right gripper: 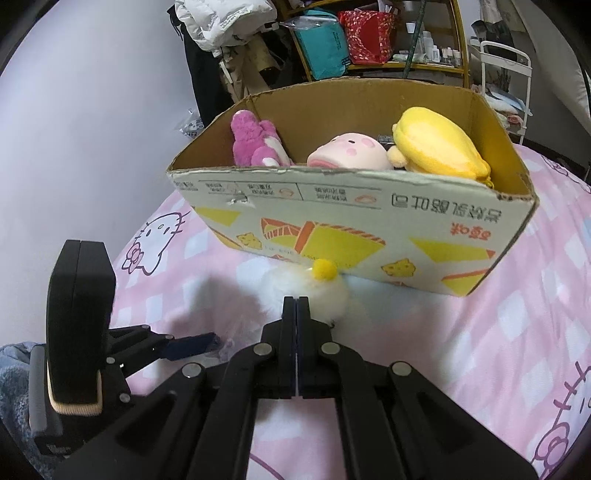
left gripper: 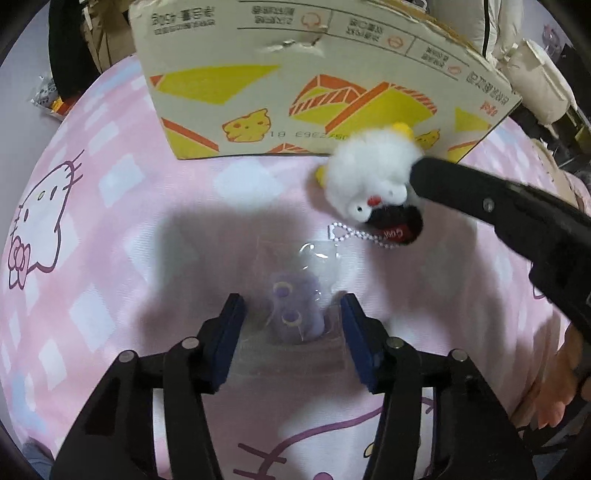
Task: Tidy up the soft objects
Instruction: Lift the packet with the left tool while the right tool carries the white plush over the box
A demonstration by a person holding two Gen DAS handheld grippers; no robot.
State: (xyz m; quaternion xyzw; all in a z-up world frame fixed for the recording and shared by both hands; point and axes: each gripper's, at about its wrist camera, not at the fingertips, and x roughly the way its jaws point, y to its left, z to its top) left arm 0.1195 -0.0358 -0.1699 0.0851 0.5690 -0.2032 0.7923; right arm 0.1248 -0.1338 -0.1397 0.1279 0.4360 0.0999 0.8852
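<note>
A white fluffy plush (left gripper: 369, 173) with yellow ears, a black part and a bead chain lies on the pink bed, just in front of the cardboard box (left gripper: 295, 48). My right gripper (right gripper: 296, 306) is shut and its tip touches the plush (right gripper: 317, 291); its arm shows in the left wrist view (left gripper: 498, 206). My left gripper (left gripper: 291, 310) is open, its blue pads either side of a purple plush in a clear bag (left gripper: 295, 310). The box (right gripper: 369, 218) holds a magenta plush (right gripper: 255, 140), a pink plush (right gripper: 347, 151) and a yellow plush (right gripper: 439, 147).
The pink Hello Kitty bedsheet (left gripper: 110, 229) covers the bed. Behind the box are hanging clothes (right gripper: 221, 26) and a cluttered shelf (right gripper: 362, 40). A white rack (right gripper: 506, 70) stands at the right. The left gripper's body (right gripper: 79, 317) sits at the lower left in the right wrist view.
</note>
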